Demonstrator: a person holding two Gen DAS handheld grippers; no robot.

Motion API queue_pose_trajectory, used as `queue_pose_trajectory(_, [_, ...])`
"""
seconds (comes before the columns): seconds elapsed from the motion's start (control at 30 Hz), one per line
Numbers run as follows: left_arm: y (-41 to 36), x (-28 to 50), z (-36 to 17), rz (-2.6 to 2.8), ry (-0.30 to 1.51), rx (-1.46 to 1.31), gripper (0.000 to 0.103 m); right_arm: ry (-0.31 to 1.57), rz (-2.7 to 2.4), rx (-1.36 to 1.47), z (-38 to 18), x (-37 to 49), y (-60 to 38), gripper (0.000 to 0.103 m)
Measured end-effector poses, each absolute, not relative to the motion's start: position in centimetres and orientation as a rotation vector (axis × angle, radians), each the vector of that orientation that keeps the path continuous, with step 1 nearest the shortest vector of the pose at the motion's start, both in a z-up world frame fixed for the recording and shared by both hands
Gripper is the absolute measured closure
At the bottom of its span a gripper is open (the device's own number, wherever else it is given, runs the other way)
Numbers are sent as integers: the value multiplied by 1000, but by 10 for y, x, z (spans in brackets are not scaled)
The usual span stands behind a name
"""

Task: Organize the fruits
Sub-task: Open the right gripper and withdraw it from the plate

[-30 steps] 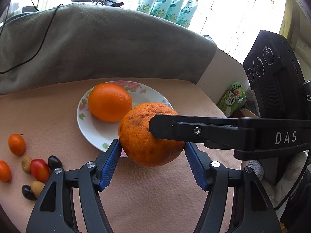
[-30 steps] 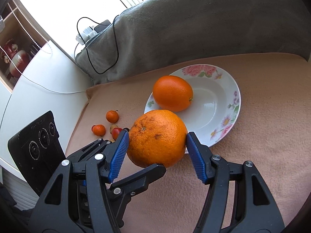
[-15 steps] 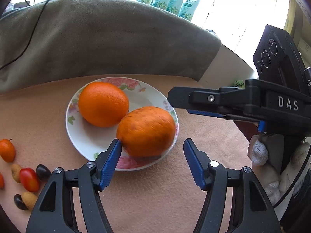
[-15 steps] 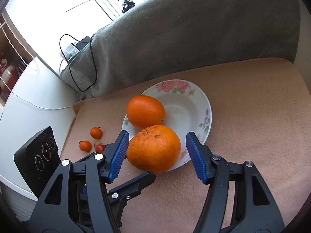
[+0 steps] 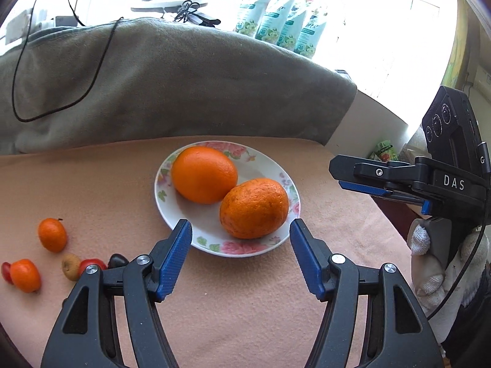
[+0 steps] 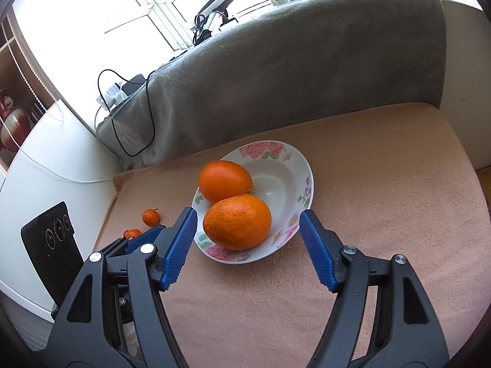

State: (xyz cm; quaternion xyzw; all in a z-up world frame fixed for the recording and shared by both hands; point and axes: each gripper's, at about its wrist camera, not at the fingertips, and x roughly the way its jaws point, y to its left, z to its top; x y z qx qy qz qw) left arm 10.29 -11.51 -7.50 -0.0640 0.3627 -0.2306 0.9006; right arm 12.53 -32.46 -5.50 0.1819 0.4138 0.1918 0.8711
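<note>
Two oranges are sitting touching in the flowered plate. The left gripper and right gripper are both gaping, holding nothing. Small fruits are lying left of the plate; approaching them low and gripping gently is advisable.

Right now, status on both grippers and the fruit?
Left gripper open, empty; right gripper open, empty. Two large oranges, smooth and speckled, touching on white floral plate. Small fruits loose on peach cloth. Nothing blocking.
</note>
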Motion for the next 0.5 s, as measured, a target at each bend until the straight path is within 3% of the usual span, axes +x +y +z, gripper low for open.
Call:
queue_pose_trajectory(0.2, [-97, 89, -69, -456, 730, -138, 38, 828, 411, 368, -48, 109, -314, 21])
queue_pose_trajectory(0.5, [-60, 62, -71, -402, 722, -162, 35, 778, 431, 266, -42, 82, -284, 21])
